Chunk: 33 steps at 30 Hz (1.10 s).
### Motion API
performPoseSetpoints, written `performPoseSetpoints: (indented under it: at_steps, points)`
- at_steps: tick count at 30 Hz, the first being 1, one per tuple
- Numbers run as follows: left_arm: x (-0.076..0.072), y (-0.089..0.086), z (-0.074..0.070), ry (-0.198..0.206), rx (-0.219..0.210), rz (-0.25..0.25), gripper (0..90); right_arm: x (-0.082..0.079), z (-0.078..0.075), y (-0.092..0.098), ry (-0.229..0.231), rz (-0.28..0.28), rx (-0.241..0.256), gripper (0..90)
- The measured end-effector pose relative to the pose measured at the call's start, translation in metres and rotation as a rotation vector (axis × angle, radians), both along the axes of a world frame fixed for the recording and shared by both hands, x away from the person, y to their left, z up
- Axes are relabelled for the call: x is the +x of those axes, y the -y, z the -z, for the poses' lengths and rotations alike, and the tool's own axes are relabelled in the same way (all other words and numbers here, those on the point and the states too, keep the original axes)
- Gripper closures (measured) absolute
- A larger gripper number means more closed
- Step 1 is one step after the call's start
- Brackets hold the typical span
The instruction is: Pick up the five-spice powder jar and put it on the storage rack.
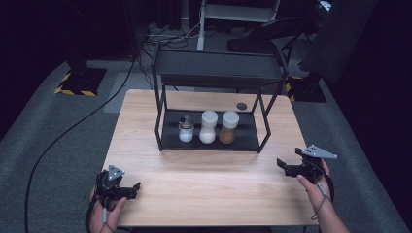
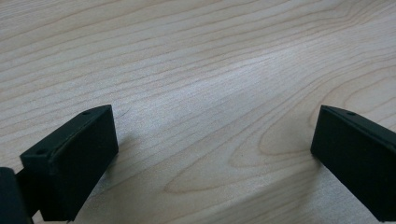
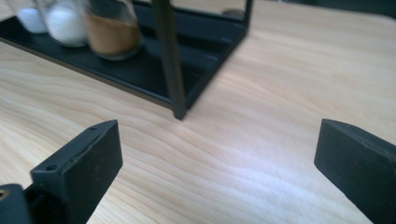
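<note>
A black two-tier metal rack (image 1: pixel 214 73) stands at the back of the wooden table (image 1: pixel 204 179). On its lower shelf three jars stand in a row: a small one with a silver lid (image 1: pixel 185 128), a white-filled one with a white cap (image 1: pixel 208 127) and a brown-filled one with a white cap (image 1: pixel 229 127). My left gripper (image 1: pixel 132 189) rests open at the near left corner, with bare wood between its jaws (image 2: pixel 210 140). My right gripper (image 1: pixel 283 166) is open near the right edge, facing the rack's front right leg (image 3: pixel 170 60) and the brown jar (image 3: pixel 111 32).
A small dark round object (image 1: pixel 241 105) lies on the table behind the rack at the right. Grey carpet, cables (image 1: pixel 63 136) and stand bases surround the table. A broad strip of bare wood runs between the rack and the near edge.
</note>
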State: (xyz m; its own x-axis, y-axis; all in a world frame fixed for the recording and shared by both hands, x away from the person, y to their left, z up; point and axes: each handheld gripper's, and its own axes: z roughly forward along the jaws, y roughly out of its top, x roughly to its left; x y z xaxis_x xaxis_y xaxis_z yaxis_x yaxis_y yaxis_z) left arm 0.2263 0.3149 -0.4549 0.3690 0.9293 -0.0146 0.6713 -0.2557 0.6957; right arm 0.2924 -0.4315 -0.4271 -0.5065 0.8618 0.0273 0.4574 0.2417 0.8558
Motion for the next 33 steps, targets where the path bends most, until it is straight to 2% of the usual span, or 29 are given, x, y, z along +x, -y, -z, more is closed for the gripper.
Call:
performPoseSetpoints:
  at_steps: [5, 13, 26, 28, 30, 33]
  points:
    - [0.000, 0.000, 0.000, 0.000, 0.000, -0.001, 0.1, 0.002, 0.011, 0.003, -0.029, 0.022, -0.017, 1.2]
    - [0.000, 0.000, 0.000, -0.001, 0.000, -0.001, 0.1, 0.002, 0.023, 0.005, -0.065, 0.022, -0.040, 1.2]
    - [0.000, 0.000, 0.000, -0.001, 0.000, 0.000, 0.1, 0.005, 0.032, 0.000, -0.113, 0.009, -0.091, 1.3]
    - [0.000, 0.000, 0.000, 0.000, 0.000, 0.000, 0.1, 0.006, 0.031, 0.000, -0.131, 0.007, -0.100, 1.6]
    - [0.000, 0.000, 0.000, -0.001, 0.000, 0.000, 0.1, 0.006, 0.030, 0.000, -0.129, 0.002, -0.117, 1.5]
    - [0.000, 0.000, 0.000, -0.001, 0.000, 0.000, 0.1, 0.010, 0.027, 0.000, -0.167, -0.022, -0.148, 0.1]
